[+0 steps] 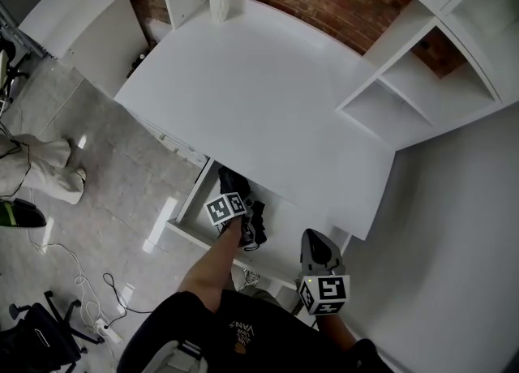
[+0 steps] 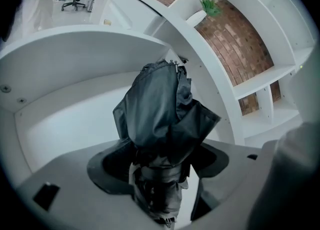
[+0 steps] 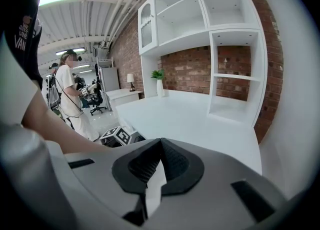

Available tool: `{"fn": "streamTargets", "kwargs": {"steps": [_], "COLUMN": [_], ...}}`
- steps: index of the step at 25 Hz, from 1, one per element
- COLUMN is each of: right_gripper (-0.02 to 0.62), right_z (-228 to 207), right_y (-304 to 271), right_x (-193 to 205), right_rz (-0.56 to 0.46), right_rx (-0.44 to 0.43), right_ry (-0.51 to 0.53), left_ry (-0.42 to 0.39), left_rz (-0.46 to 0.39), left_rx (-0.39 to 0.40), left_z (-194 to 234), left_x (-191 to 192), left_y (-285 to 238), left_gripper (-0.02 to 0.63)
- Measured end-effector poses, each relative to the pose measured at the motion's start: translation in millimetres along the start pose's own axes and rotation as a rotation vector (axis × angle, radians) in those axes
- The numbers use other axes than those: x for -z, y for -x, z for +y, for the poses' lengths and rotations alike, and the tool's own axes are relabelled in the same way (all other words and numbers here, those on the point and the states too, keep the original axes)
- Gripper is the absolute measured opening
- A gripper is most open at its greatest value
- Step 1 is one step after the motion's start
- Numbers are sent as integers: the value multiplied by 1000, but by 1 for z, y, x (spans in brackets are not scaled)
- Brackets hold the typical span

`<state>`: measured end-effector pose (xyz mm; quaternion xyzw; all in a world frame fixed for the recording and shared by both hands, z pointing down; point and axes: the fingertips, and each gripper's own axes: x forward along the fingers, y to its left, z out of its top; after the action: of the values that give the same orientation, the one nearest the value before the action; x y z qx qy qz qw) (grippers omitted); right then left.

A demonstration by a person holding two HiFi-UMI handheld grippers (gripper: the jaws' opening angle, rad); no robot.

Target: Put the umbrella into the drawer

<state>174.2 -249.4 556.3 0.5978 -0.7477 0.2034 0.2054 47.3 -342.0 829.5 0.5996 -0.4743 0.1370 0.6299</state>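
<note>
Between left tongs (image 2: 165, 163), umbrella (image 2: 160, 114), inside drawer (image 1: 280, 224)

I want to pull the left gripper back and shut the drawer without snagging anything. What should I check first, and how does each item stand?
1. Umbrella is inside the open drawer: ok.
2. Left gripper jaws spread, pads off the umbrella: ok.
3. Fabric free of the left gripper's jaws: cannot tell.
4. Right gripper shut and empty, free to push: ok.
5. Umbrella sits below the drawer's rim: cannot tell.
</note>
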Motion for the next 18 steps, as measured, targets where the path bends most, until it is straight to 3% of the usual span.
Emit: {"fn": "streamTargets", "kwargs": {"steps": [10,18], "right_gripper": [0,0], "right_z": [3,9], "right_y": [11,28], "right_x": [3,2], "right_rz": [-15,-54], "right_rx": [-5,-32], "right_ry": [15,29], "left_ry": [-24,-69], "left_rz": [-23,-96], "left_rx": [2,58], "left_z": [-3,-16], "left_x": [0,-3], "left_y": [24,65], "left_gripper": [331,331]}}
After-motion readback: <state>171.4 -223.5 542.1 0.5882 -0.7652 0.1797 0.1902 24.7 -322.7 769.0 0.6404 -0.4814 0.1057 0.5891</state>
